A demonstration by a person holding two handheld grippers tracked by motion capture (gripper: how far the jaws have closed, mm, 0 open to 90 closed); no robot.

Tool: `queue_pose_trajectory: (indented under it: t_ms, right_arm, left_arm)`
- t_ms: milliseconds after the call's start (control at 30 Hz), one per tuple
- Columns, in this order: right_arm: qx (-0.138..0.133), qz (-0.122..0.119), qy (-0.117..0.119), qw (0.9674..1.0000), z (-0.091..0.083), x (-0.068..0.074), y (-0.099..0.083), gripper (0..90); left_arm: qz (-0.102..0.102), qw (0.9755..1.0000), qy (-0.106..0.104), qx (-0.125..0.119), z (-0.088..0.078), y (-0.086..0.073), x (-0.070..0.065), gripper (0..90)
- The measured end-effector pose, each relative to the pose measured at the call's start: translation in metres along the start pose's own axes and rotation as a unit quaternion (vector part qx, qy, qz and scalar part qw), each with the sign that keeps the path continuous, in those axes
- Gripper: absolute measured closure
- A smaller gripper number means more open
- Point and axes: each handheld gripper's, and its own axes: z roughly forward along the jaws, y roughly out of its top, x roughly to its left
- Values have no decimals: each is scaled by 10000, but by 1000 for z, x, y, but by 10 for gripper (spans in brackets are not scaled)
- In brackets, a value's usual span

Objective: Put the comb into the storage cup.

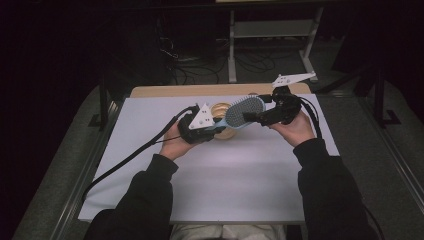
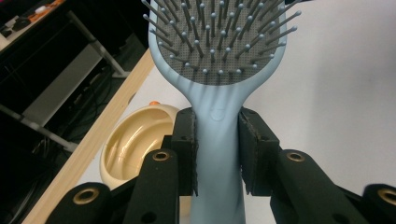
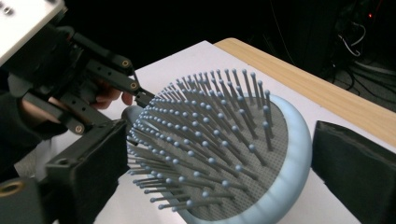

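Clearly the left gripper [image 2: 218, 154] is doing the holding: its two black jaws are clamped on the narrow neck of the pale blue hairbrush [image 2: 219, 70], one pad flat against each side of the handle, so the paddle head sticks straight out ahead of the jaws with its bristles turned up toward the camera. Gripping at the neck rather than far down the handle probably keeps the wide head from drooping or twisting. In the high view the hairbrush [image 1: 243, 112] hangs above the white tabletop [image 1: 200, 190] between the two hands, its handle in the left gripper [image 1: 212, 129] and its head reaching across to the right gripper [image 1: 255, 116]. The right gripper [image 3: 210, 177] stands open around the far end of the head: one jaw sits beside the bristle tips, the other just off the blue rim, and a sliver of table shows between that pad and the rim, so neither pad appears to press yet. That stance suggests a handover or a two-handed steadying, with the second pair of jaws lined up across the width of the head. A shallow tan bowl [image 2: 133, 144] rests on the table below and to one side of the left gripper's jaws, near the wooden table edge [image 2: 112, 121]; in the high view the bowl [image 1: 222, 109] lies just beyond the left gripper, partly under the brush, and may be where the brush goes.
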Motion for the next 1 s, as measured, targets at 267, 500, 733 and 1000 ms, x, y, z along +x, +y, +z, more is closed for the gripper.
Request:
queue_pose_trajectory:
  t_ms: [267, 500, 733, 1000]
  right_arm:
    - [-101, 498, 206, 9985, -2, -10, 3, 169]
    - [230, 872, 465, 9948, 4, -15, 7, 258]
    - [757, 1039, 409, 9909, 10, -15, 15, 377]
    - [986, 567, 441, 9925, 3, -3, 35, 537]
  left_arm:
    - [20, 9998, 179, -100, 0, 0, 0, 700]
    - [48, 9989, 450, -76, 2, -1, 0, 699]
    - [59, 9988, 481, 68, 7, -6, 0, 699]
    - [-92, 9993, 369, -29, 9, -6, 2, 702]
